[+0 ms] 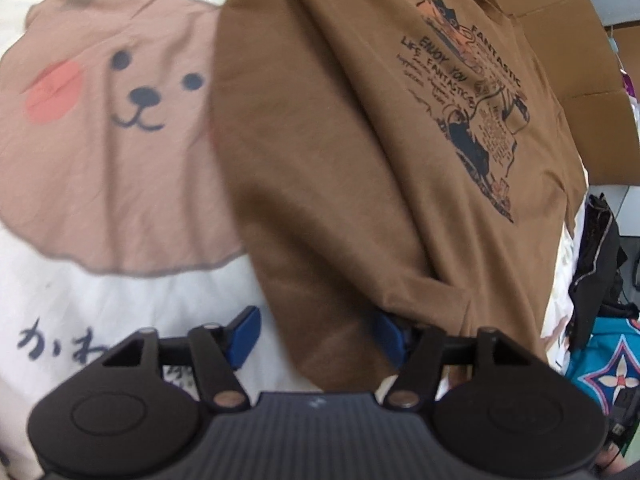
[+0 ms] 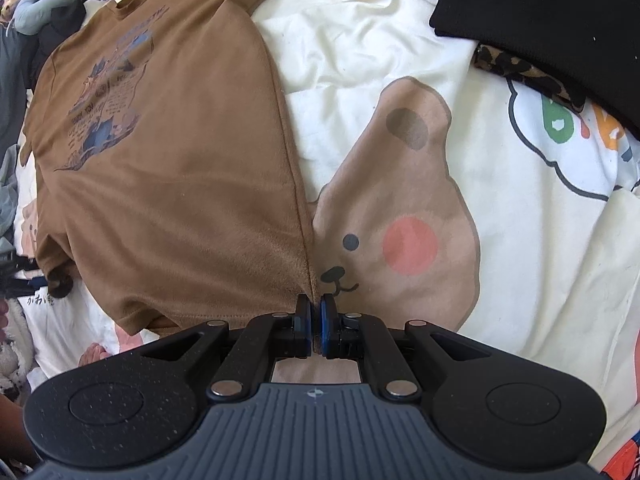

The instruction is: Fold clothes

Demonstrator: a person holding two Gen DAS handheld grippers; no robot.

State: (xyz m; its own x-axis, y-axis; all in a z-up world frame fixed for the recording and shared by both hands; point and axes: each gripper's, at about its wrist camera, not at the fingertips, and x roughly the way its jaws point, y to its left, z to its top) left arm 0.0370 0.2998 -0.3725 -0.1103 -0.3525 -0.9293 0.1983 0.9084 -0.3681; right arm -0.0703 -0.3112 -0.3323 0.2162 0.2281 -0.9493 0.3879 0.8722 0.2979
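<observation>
Jaws of the right gripper (image 2: 315,322) pinch the brown T-shirt (image 2: 172,184) hem; left gripper (image 1: 320,336) gapes, needing a matching corner.

Both the left gripper (image 1: 318,336) and right gripper (image 2: 316,330): black linkage arms, silver pivot pins, blue pads, ribbed grey housing.
</observation>
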